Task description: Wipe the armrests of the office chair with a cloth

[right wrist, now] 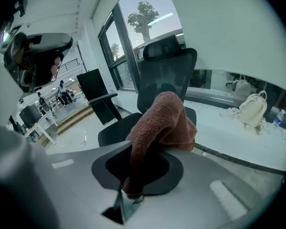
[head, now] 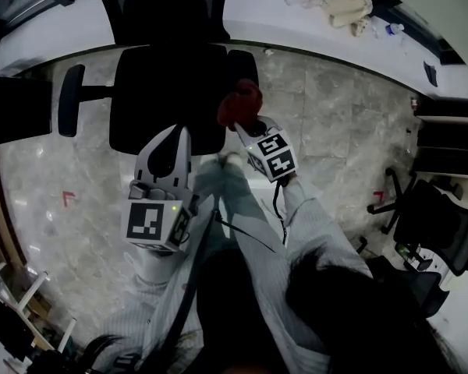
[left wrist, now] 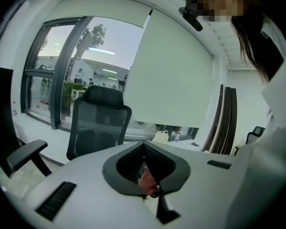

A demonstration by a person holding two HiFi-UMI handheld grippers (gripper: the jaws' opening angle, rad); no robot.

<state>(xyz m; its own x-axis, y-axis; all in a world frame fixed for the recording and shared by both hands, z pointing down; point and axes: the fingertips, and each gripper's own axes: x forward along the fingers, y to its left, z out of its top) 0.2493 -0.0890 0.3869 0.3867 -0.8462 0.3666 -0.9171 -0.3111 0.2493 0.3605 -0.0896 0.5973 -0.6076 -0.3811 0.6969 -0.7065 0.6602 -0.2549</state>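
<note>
Cloth (head: 240, 102), reddish and coarse-knit, hangs bunched at the right edge of the office chair (head: 168, 92) seat, about where that side's armrest sits; whether it touches is unclear. It looks light, soft and floppy, best taken by a gathered fold. The right tool (head: 248, 125) pinches such a fold. The left tool (head: 178, 136), pressed together and apparently holding nothing, hovers over the seat's front, well apart from the far armrest (head: 69, 100).
</note>
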